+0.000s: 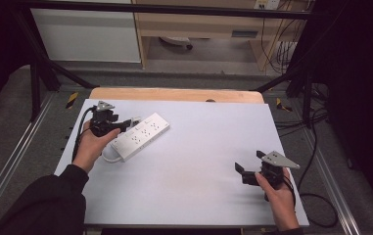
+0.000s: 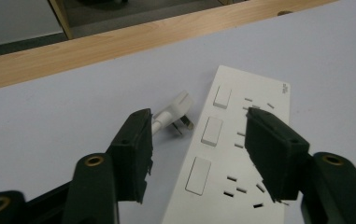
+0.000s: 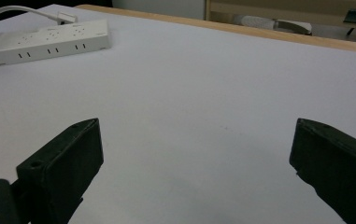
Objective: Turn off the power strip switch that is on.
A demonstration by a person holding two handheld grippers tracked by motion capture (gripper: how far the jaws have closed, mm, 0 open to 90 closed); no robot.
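So the white plastic power strip (image 1: 140,136) with its three rocker switches and rows of sockets is lying flat on the pale grey table top (image 1: 198,166), over on the left side and angled so its far end points up and to the right in the high view. Its white cord loops out from the near end, and the white flat-pin plug (image 2: 178,116) is lying on the table just beside the strip's long edge, pins facing the strip.

The left gripper (image 1: 120,128) is right at the strip. In the left gripper view its jaws sit about half open, one hanging over the bare table next to the plug, the other over the socket side of the strip. They straddle the switch side of the strip but I don't see the pads pressing on anything. Whether the right-hand jaw is actually touching the strip's top is hard to call from this angle, it might just be hovering above it.

The right gripper (image 1: 245,174) is well apart from all that, down at the near right of the table, held level just over the surface. Its jaws stand wide with nothing between them, and in the right gripper view the strip sits far off at the top left.
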